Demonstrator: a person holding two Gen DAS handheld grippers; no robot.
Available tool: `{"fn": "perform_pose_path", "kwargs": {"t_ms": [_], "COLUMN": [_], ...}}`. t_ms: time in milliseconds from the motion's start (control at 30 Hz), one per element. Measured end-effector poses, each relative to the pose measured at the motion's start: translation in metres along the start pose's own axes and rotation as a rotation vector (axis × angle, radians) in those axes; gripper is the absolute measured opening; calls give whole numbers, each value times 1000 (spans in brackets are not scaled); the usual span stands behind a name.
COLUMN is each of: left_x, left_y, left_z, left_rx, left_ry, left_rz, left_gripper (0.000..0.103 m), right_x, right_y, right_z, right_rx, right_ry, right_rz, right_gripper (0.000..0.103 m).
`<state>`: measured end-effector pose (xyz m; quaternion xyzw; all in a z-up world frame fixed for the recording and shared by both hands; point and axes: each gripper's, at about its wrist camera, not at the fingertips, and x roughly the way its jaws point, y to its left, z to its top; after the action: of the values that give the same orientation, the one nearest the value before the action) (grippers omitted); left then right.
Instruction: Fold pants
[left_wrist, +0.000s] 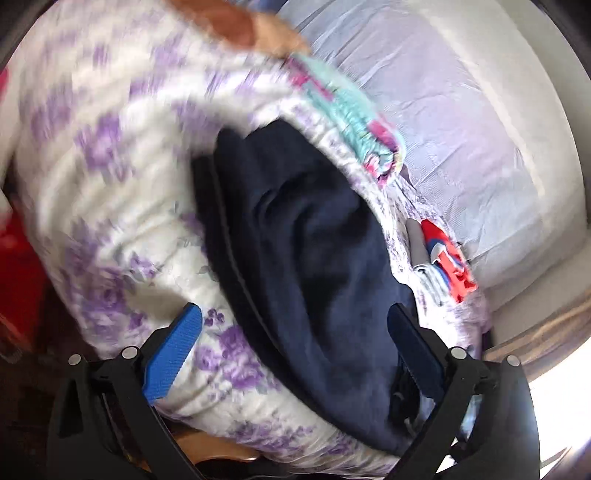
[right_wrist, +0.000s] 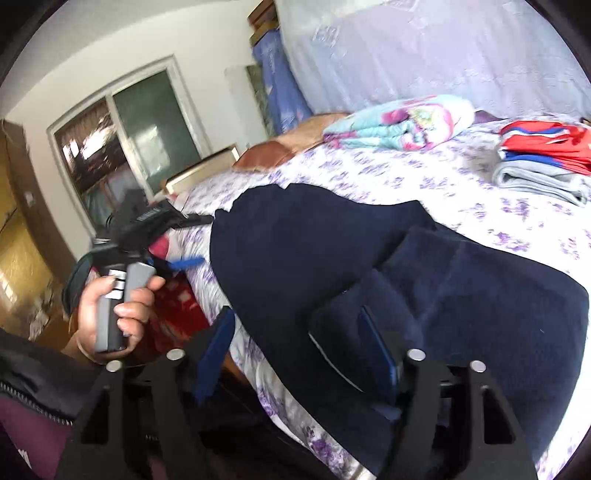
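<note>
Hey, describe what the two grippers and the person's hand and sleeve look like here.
Both grippers, left and right, have matte black angular frames with silver round bolt heads and blue ribbed finger pads. In the right wrist view, a bare hand wraps a grey handle; the sleeve is black with a zipper.

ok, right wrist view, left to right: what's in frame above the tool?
Person's left hand holding the left tool's grey handle → navy pants on the floral bedsheet → folded turquoise-pink blanket, farther back → stack of red, blue and grey folded clothes at the right edge.
</note>
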<state>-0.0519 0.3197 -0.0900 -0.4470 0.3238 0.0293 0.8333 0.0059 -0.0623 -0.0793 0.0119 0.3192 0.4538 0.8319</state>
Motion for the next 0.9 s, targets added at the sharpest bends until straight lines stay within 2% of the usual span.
{"fn": "perform_pose_path", "kwargs": {"t_ms": [67, 167, 200, 233, 333, 367, 433, 500, 533, 633, 700, 800, 900], "left_x": [1, 20, 32, 33, 41, 41, 46, 42, 39, 26, 10, -11, -20], "left_y": [7, -2, 0, -3, -11, -12, -13, -8, -11, -40, -74, -149, -227], "left_z": [10, 28, 35, 38, 43, 43, 44, 44, 44, 38, 29, 2, -57], "left_rx": [-58, -80, -91, -89, -94, -88, -66, -66, -42, 98, 204, 418, 680], "left_ry": [-50, -20, -15, -50, -81, -86, -56, -69, -83, -131, -166, -183, -131], "left_rz": [-69, -162, -142, -115, -90, -98, -77, -88, -69, -28, -34, -79, -166], "left_gripper": [98, 98, 98, 98, 96, 90, 20, 16, 16, 16, 16, 16, 16], "right_x": [0, -5, -7, -10, -14, -15, -17, -26, -32, -49, -66, -100, -137], "right_y": [-3, 0, -1, 0, 3, 2, -4, -13, -18, -39, -54, -78, -103], "right_z": [-3, -5, -5, -8, -17, -18, -20, -21, -22, -25, -27, -33, -44], "right_rx": [11, -2, -4, -5, 6, 14, 38, 69, 87, 150, 202, 284, 364], "right_ry": [5, -1, -6, -11, -25, -29, -46, -73, -91, -132, -173, -264, -355], "right_rz": [-2, -10, -10, -11, -22, -28, -41, -53, -67, -102, -126, -173, -235], "right_gripper": [70, 70, 70, 70, 70, 70, 70, 70, 70, 70, 70, 70, 70]}}
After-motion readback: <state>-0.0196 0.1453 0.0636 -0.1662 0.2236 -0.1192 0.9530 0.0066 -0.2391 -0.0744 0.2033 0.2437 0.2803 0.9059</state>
